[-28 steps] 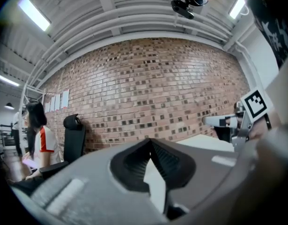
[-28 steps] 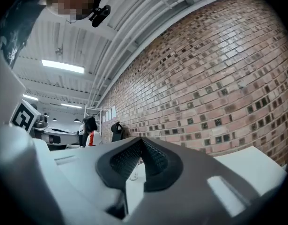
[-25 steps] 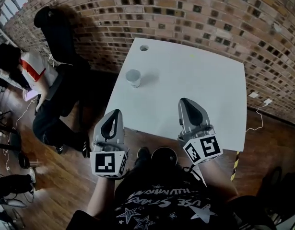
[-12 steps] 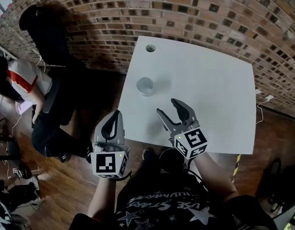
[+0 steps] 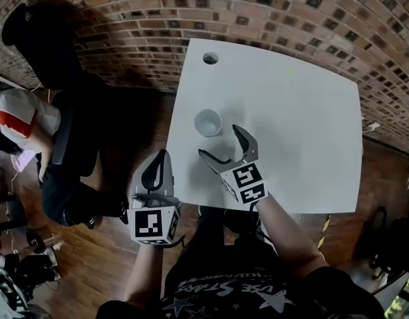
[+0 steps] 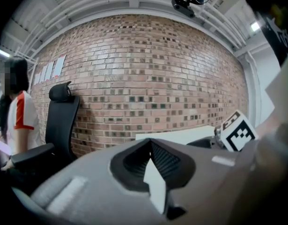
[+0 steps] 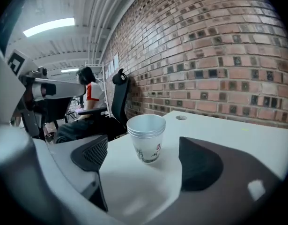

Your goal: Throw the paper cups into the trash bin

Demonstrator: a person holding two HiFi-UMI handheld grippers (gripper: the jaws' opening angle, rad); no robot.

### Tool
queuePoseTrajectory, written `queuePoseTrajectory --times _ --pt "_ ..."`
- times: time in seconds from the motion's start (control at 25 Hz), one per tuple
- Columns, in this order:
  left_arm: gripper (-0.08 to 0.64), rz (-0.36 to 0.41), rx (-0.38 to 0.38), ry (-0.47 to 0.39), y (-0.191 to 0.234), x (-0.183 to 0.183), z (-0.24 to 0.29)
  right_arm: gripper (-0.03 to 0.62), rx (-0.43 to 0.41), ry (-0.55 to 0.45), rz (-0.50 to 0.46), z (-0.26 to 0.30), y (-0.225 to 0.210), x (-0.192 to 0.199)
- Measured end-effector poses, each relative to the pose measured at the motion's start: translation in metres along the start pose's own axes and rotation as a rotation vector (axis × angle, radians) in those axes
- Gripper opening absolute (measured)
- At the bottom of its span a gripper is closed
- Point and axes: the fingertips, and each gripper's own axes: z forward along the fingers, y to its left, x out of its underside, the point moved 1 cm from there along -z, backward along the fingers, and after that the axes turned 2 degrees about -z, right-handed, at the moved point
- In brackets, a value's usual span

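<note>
A stack of white paper cups (image 5: 207, 122) (image 7: 146, 137) stands upright on the white table (image 5: 304, 111), near its left edge. My right gripper (image 5: 223, 145) (image 7: 148, 158) hovers over the table just short of the cups. Its jaws are opening wide, the cups lie ahead of the fingertips, and nothing is between the pads. My left gripper (image 5: 155, 175) hangs off the table's left front corner, above the wooden floor, its jaws shut with nothing in them. No trash bin shows in these views.
A round cable hole (image 5: 210, 58) pierces the table's far left corner. A brick wall (image 5: 271, 5) runs behind the table. A black office chair (image 5: 38, 38) and a seated person (image 5: 21, 121) are at the left. A dark round object (image 5: 241, 219) sits under the table's front edge.
My right gripper has swung left and forward across the table toward the cups, and its jaws have gone from shut to wide open. The left gripper has barely moved.
</note>
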Motion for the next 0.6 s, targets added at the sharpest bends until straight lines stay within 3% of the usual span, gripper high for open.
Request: queuePoseTrajectory --times 0.36,0.6 --pt "0.005 -0.022 0.007 0.043 0.020 0.012 0.012 0.471 0.048 0.008 -0.033 0.052 0.001 0.000" --pt "0.005 -0.022 0.024 0.070 0.026 0.021 0.009 0.471 0.093 -0.042 -0.035 0.064 0.000 -0.008"
